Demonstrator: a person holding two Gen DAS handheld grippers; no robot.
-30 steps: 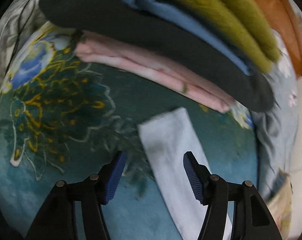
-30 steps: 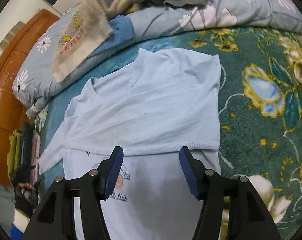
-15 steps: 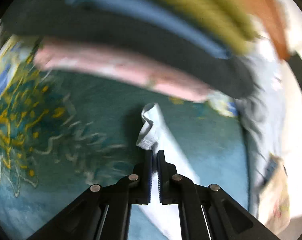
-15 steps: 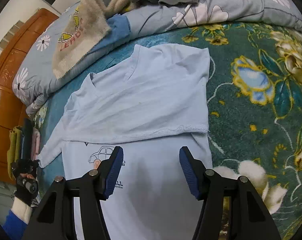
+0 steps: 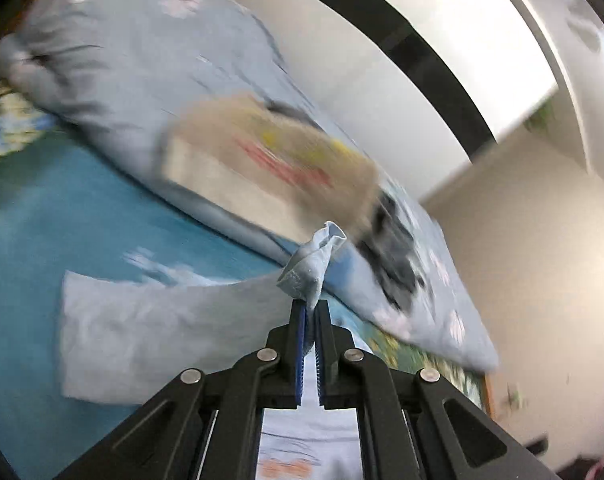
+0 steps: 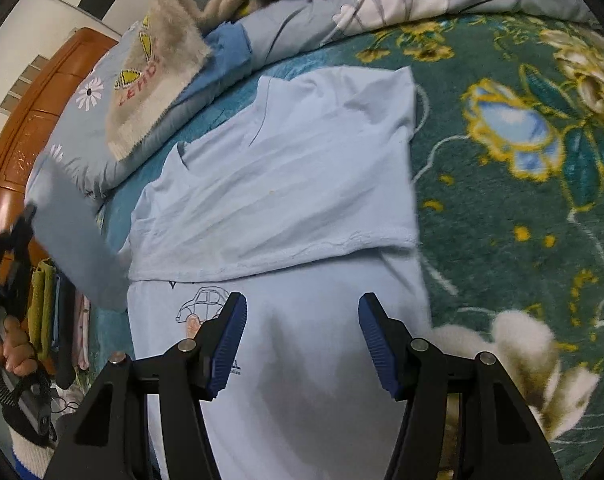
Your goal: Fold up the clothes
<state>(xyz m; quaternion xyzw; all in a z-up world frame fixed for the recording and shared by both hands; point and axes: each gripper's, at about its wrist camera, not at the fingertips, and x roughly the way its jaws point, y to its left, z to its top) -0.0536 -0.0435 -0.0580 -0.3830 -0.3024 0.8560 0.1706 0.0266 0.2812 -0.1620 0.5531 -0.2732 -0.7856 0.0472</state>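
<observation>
Your left gripper (image 5: 309,310) is clamped on the sleeve (image 5: 313,264) of the pale blue cotton T-shirt (image 6: 286,184); the right gripper (image 6: 302,340) hovers apart; next, lay the sleeve across the body

Shirt: your pale blue T-shirt (image 6: 286,184) lies on the green floral blanket (image 6: 521,208), its upper part folded down over the car print (image 6: 200,304).
Right gripper: your right gripper (image 6: 302,344) hangs above the shirt's lower half, jaws apart, nothing between them.
Left side: your left gripper (image 6: 12,248) lifts the sleeve (image 6: 74,240) off the bed.
Behind: a beige towel (image 6: 154,80) rests on the quilt (image 6: 286,28).
</observation>
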